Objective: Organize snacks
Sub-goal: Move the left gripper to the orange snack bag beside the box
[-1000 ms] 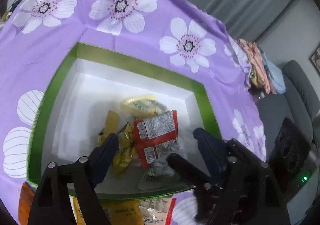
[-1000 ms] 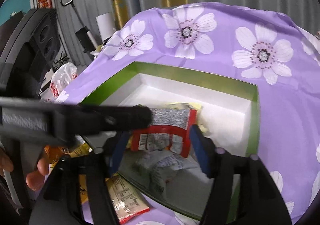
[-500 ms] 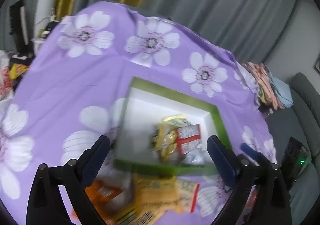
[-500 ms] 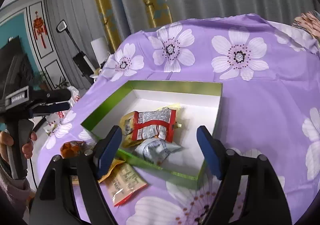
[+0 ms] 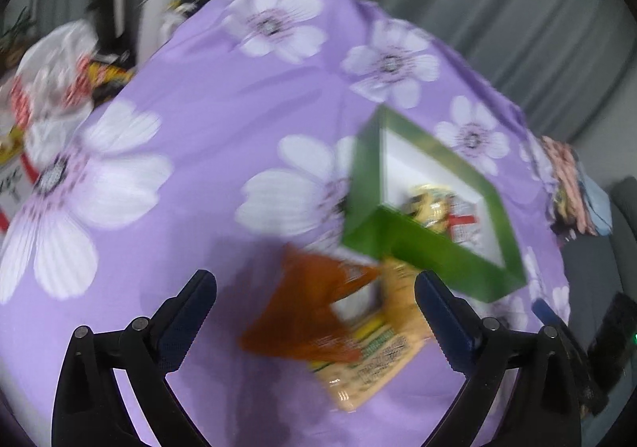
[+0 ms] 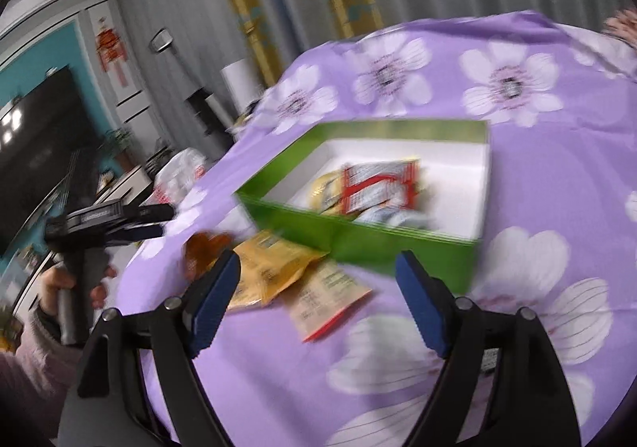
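Several crinkled foil snack packets lie heaped in the green box, a shallow rectangular carton with white inner walls on the purple flowered tablecloth; uppermost is a red-and-white packet, its long axis roughly along the box's length. Three flat packets rest outside, just beside the near wall: orange packet, yellow packet, and pale packet with a red edge, print blurred, possibly nutrition panels. Left gripper: fingers spread wide, empty. Right gripper: jaws opening, nothing between.
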Tool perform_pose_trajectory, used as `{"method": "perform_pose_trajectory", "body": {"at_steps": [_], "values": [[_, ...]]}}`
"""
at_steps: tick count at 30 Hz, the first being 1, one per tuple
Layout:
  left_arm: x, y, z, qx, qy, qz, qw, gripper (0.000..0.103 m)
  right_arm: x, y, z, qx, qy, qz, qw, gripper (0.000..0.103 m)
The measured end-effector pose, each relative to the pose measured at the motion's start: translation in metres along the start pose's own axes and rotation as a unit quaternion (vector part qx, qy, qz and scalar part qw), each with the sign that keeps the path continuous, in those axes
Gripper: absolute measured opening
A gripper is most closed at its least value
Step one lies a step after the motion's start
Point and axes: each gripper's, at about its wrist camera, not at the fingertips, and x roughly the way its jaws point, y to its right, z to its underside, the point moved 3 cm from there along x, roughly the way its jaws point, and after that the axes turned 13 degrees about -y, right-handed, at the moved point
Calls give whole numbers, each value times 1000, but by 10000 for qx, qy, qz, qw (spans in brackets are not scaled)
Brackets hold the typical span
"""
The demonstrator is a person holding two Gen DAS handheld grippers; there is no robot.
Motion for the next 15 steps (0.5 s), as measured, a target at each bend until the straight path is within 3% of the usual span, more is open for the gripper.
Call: {"method": "perform_pose_trajectory", "body": {"at_steps": [5,10,15], "values": [[16,-17,8,-240,-261,376,9987,99,29,-46,4,-473,-298,-511,9971,81],[25,-12,5,-50,-404,685,9968,99,67,-82,-3,-911,-637,-719,9912,79],[29,-11,2,183,-443,674,9966,99,105,-104,-12,-1110,-1007,-978,9839,66]]}}
